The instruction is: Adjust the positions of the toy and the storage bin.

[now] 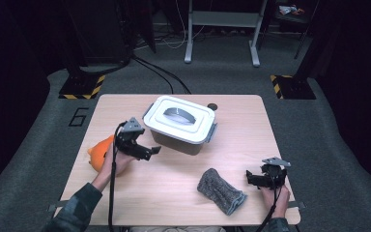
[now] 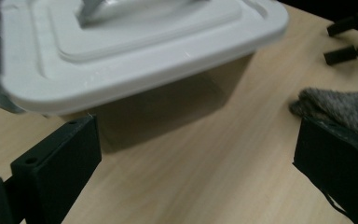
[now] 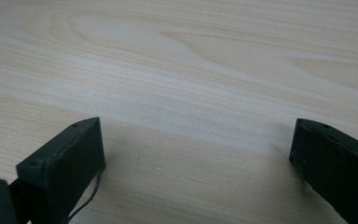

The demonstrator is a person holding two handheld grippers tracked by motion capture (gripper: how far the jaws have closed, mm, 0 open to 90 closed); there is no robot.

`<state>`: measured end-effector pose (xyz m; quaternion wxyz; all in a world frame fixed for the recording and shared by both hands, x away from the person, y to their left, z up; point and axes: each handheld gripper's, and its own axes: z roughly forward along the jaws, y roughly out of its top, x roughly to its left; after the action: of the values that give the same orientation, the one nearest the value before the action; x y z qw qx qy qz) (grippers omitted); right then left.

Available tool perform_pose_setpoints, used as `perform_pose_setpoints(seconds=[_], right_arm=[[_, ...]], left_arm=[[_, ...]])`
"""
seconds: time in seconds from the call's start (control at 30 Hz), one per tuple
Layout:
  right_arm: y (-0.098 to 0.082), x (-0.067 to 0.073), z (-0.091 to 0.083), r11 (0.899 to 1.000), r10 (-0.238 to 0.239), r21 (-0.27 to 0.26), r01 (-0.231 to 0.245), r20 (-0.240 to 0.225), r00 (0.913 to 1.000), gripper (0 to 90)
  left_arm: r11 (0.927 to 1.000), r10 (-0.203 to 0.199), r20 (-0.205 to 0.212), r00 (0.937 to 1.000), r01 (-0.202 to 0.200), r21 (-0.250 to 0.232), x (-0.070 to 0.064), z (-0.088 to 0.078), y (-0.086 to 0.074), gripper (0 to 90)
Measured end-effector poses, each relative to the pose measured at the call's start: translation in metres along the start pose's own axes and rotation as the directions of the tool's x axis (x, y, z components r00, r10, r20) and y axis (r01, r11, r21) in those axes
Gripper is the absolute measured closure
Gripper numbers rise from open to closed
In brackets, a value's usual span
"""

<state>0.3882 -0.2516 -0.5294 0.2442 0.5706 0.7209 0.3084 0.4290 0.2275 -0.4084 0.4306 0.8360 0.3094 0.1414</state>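
Left gripper [image 1: 147,151], jaws spread wide and empty, hovers just beside the lidded white plastic box [image 1: 179,124] at mid-table [image 1: 251,130] (likely lining up on it); right gripper [image 1: 256,179], likewise spread, waits near the grey knitted cloth [image 1: 221,191].

A lidded box [image 1: 180,124] stands on the table [image 1: 232,159], toward its far middle. Just behind the box's right corner sits a small round thing [image 1: 212,106], too small to identify. The left gripper [image 1: 147,152] hovers just before the box's left front, with a soft toy [image 1: 100,152] behind the hand at the left edge. A cloth [image 1: 221,190] lies near the front, right of centre; the right gripper [image 1: 253,178] rests just right of it.
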Motion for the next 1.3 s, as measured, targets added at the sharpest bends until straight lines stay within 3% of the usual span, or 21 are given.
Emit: perform_pose_setpoints(seconds=[0.07, 0.1, 0.3, 0.37, 0.4, 0.5, 0.57, 0.63, 0.77, 1.17, 1.2, 1.3], right_arm=[[0.000, 0.000, 0.000, 1.000, -0.001, 0.000, 0.001, 0.001, 1.0000, 2.0], [0.000, 0.000, 0.000, 1.000, -0.001, 0.000, 0.001, 0.001, 1.0000, 1.8], [0.000, 0.001, 0.000, 1.000, 0.011, 0.003, -0.011, -0.001, 0.9999, 1.0], [0.000, 0.001, 0.000, 1.000, 0.007, 0.005, -0.007, -0.003, 1.0000, 0.0], [0.001, 0.002, 0.001, 1.000, 0.006, 0.009, -0.006, -0.002, 1.0000, 0.0], [0.000, 0.001, 0.001, 1.000, -0.001, 0.009, 0.001, -0.008, 1.0000, 0.0], [0.001, 0.001, 0.001, 1.000, -0.011, 0.006, 0.011, -0.012, 0.9999, 0.0], [0.001, 0.002, 0.001, 1.000, -0.010, 0.005, 0.010, -0.019, 0.9998, 0.0], [0.002, 0.001, 0.002, 1.000, -0.024, 0.008, 0.025, -0.035, 0.9991, 0.0], [0.003, 0.000, 0.001, 0.999, -0.035, 0.011, 0.036, -0.056, 0.9978, 0.0], [0.003, -0.002, 0.000, 0.999, -0.034, 0.010, 0.035, -0.072, 0.9968, 0.0], [0.008, -0.006, -0.007, 0.999, -0.051, -0.006, 0.051, -0.063, 0.9967, 0.0]], left_arm=[[0.9998, -0.007, 0.009, 0.9999, 0.007, 0.020, -0.013, 0.006, -0.014, 0.5], [0.9983, 0.006, 0.025, 0.9997, -0.007, 0.057, -0.021, 0.011, -0.023, 0.1], [0.9919, 0.041, 0.034, 0.9986, -0.045, 0.119, -0.054, 0.040, -0.068, 0.0], [0.9909, 0.044, 0.025, 0.9987, -0.046, 0.126, -0.056, 0.043, -0.073, 0.0], [0.9903, 0.028, 0.040, 0.9988, -0.033, 0.135, -0.059, 0.053, -0.086, 0.0], [0.9889, 0.005, 0.032, 0.9995, -0.010, 0.148, -0.061, 0.063, -0.098, 0.0], [0.9864, 0.017, 0.028, 0.9995, -0.021, 0.163, -0.063, 0.068, -0.100, 0.0], [0.9898, 0.028, -0.004, 0.9996, -0.027, 0.140, -0.065, 0.071, -0.101, 0.0], [0.9886, 0.036, -0.024, 0.9991, -0.032, 0.147, -0.065, 0.074, -0.100, 0.0], [0.9898, 0.042, -0.026, 0.9988, -0.038, 0.137, -0.068, 0.074, -0.100, 0.2], [0.9895, 0.042, -0.026, 0.9988, -0.038, 0.140, -0.068, 0.074, -0.100, 0.2], [0.9892, 0.036, -0.019, 0.9992, -0.033, 0.143, -0.067, 0.074, -0.100, 0.2]])
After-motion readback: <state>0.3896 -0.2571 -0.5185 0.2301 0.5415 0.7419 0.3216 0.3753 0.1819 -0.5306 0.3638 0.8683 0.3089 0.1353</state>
